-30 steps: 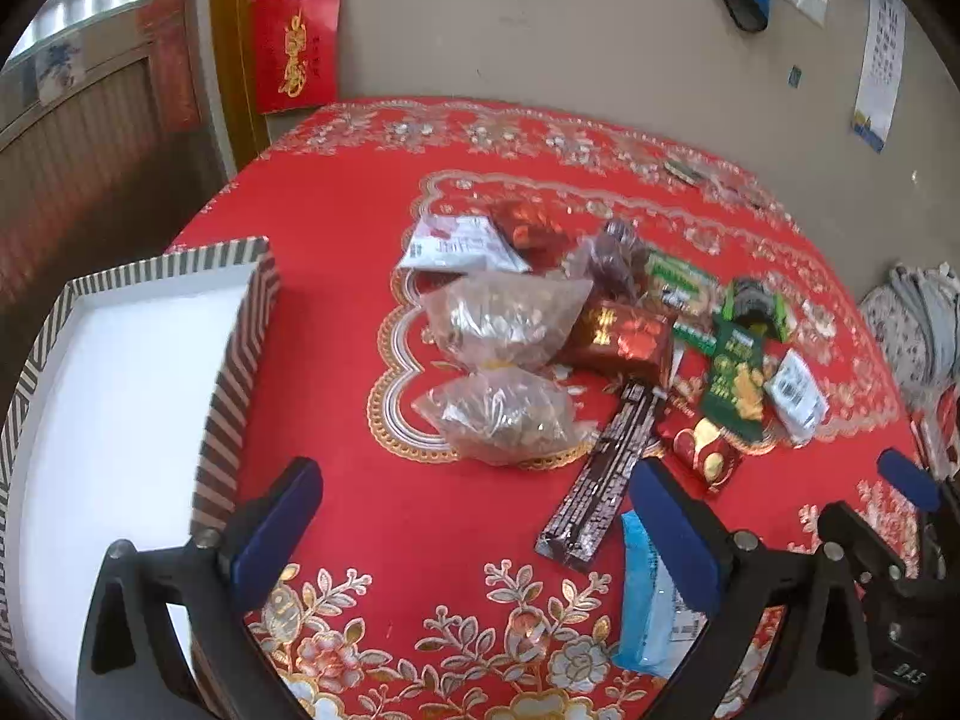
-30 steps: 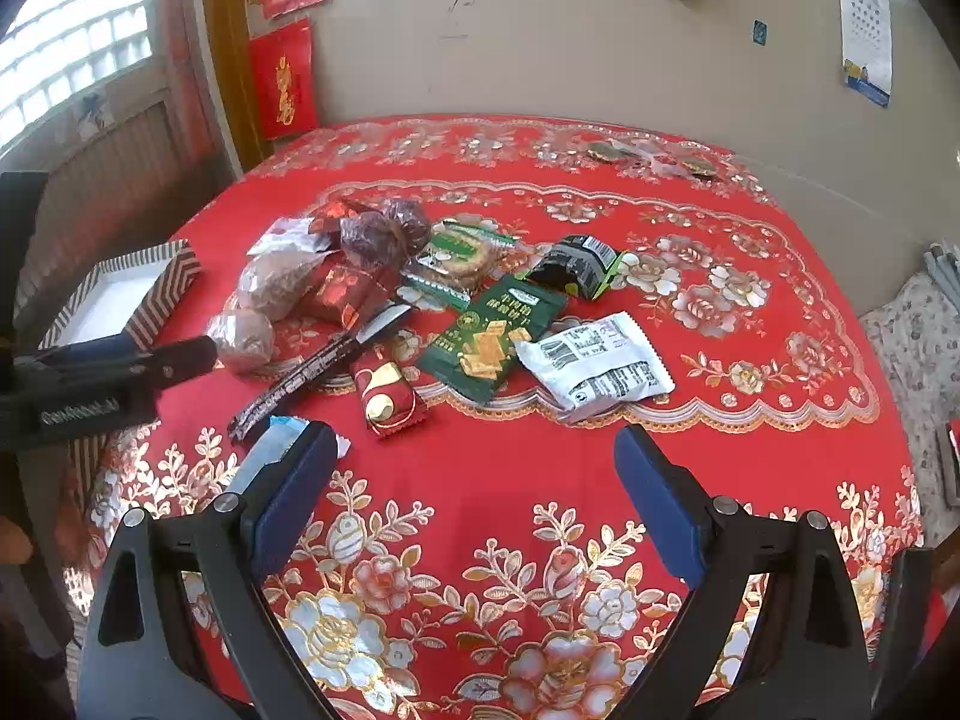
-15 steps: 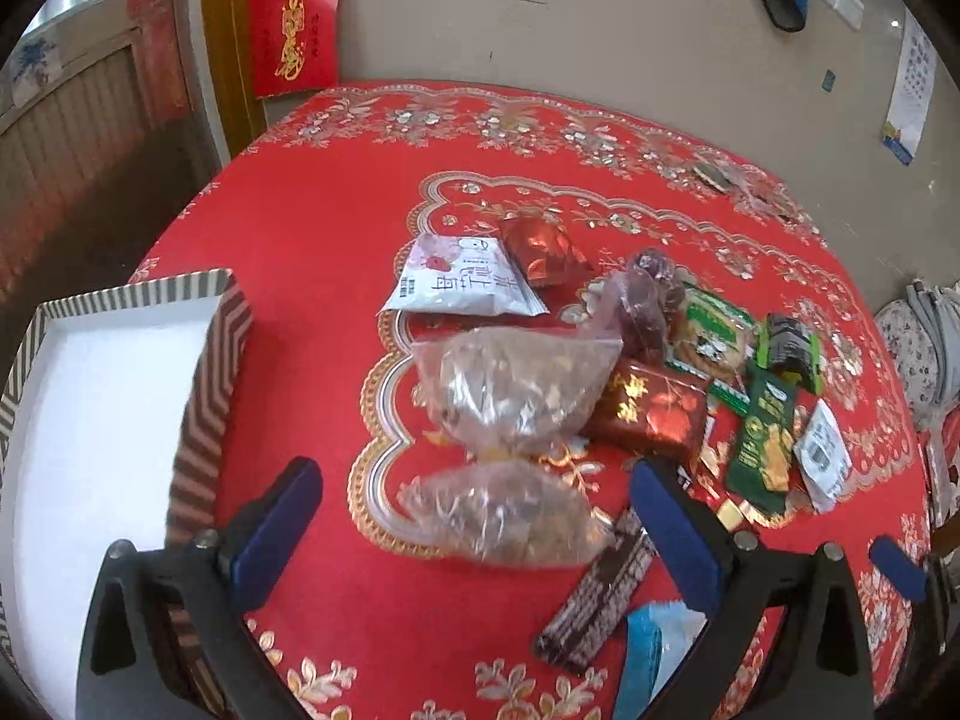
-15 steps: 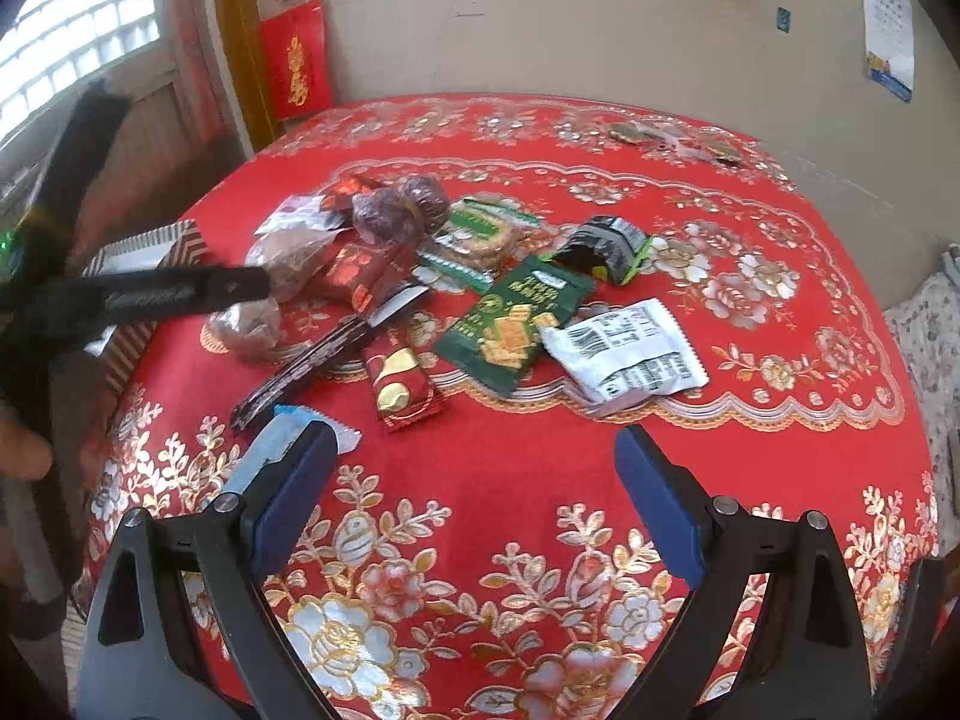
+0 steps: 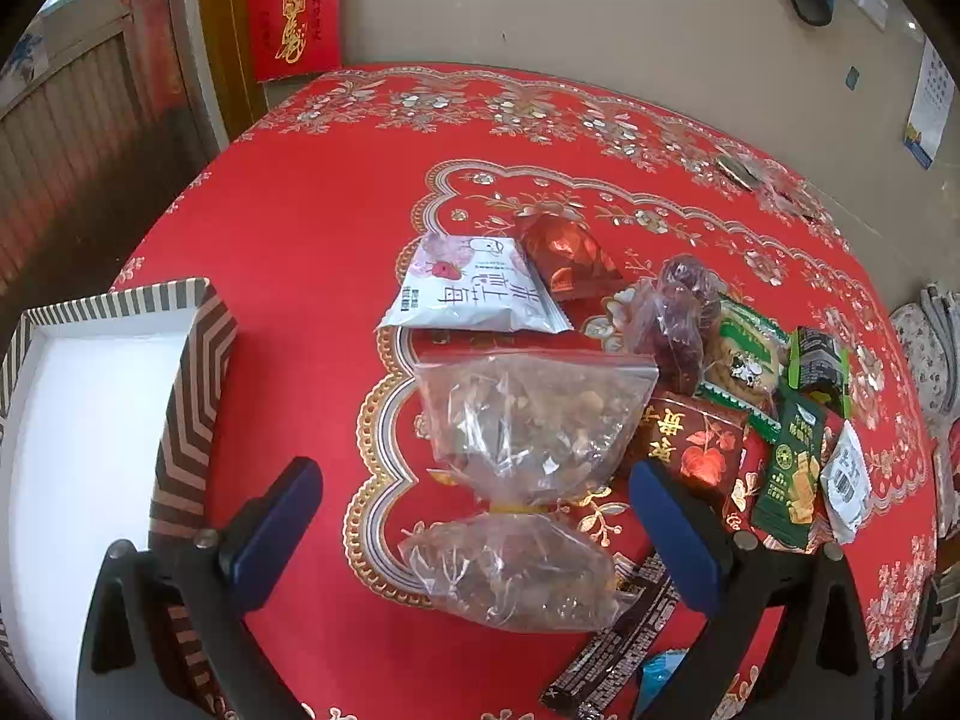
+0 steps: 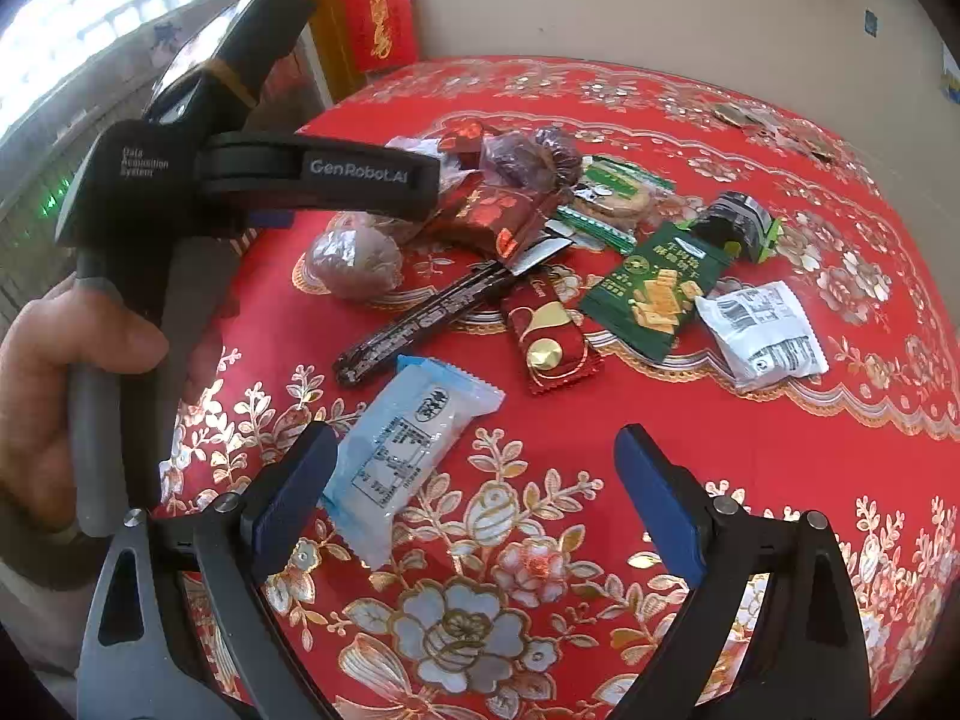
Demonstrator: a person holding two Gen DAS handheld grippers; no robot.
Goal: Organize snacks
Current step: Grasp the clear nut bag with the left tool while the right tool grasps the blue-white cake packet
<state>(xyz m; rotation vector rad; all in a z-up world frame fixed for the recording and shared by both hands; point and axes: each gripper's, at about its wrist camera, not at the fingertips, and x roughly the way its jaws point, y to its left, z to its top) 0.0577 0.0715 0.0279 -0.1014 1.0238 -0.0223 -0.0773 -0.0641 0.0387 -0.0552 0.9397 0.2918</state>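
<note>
over the last second the left gripper (image 5: 474, 525), jaws spread and empty, had closed in over the two clear bags of nuts (image 5: 522, 480) beside the striped box (image 5: 192, 372), likely its first pick, while the right gripper (image 6: 468, 486) hung open near the blue packet (image 6: 408, 450).

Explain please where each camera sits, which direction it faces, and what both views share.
Left wrist: on the open left gripper, facing two clear plastic bags of nuts and the striped white-lined box.
Right wrist: on the open right gripper, facing the pale blue wrapped snack; the left hand shows.
Shared: the long black wrapper.
</note>
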